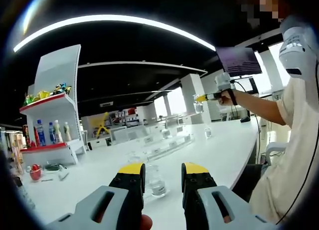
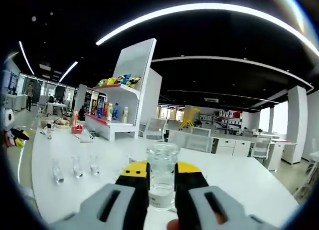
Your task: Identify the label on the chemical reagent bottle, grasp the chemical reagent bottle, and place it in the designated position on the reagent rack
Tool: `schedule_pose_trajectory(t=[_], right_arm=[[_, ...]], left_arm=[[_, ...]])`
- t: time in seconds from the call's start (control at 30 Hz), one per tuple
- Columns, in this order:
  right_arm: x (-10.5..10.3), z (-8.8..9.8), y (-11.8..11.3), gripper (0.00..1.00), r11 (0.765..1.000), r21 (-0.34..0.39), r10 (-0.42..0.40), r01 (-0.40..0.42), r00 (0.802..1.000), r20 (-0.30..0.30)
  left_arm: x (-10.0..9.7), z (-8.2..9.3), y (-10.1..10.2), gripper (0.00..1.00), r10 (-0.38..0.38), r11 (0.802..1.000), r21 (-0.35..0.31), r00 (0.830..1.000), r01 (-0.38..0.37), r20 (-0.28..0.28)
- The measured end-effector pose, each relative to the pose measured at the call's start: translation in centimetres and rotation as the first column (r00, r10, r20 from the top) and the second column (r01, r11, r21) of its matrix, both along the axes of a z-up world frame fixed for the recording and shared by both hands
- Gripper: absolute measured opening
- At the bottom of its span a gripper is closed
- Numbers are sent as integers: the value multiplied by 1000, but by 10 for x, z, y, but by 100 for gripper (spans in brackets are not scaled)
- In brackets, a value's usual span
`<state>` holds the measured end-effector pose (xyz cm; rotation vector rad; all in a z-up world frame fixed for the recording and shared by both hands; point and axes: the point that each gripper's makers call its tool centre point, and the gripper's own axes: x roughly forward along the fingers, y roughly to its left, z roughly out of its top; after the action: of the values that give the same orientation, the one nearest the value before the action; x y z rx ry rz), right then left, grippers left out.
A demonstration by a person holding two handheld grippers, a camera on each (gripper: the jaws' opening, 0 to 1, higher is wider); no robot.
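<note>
My right gripper [image 2: 162,170] is shut on a clear glass reagent bottle [image 2: 162,176] with a round stopper and holds it up above the white table [image 2: 239,182]. In the left gripper view that same gripper [image 1: 202,97] is in a person's hand at the far right, with the bottle [image 1: 198,107] in its tip. My left gripper [image 1: 163,169] is open low over the table. Another clear bottle [image 1: 155,182] stands just beyond its jaws, apart from both. A clear acrylic reagent rack [image 1: 167,142] lies mid-table. No label is legible.
Three small clear bottles [image 2: 76,166] stand on the table to the left. A white shelf unit [image 1: 55,115] [image 2: 127,90] with coloured bottles is at the table's far end. A red object [image 1: 35,172] lies near it. The person [image 1: 294,140] stands along the table's right edge.
</note>
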<state>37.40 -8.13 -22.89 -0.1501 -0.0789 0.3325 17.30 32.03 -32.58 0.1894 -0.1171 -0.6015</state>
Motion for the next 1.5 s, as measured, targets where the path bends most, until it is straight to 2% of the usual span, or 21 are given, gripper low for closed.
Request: schedule_pose_trajectory(t=[0.43,0.8,1.03,1.5], right_arm=[[36,-8,20,18,999,47,16,-15,1000,-18],[63,-18,27,18,995,96,11,-8,1000,-25],[82,-28,35,18,995,96,2,2,999,-41],[107,-38,61,18,995,103,20,-16,999,-30]], left_arm=[[5,-2,-2,29,-8,1000,6,1000,8,-11],[9,-3,-5,29,-11,1000,10,1000,11,-19],[11,-5,-10,29,-19,1000,14,999,19,-27],[10,-2,-8,29,-18,1000,16,1000,18,-22]])
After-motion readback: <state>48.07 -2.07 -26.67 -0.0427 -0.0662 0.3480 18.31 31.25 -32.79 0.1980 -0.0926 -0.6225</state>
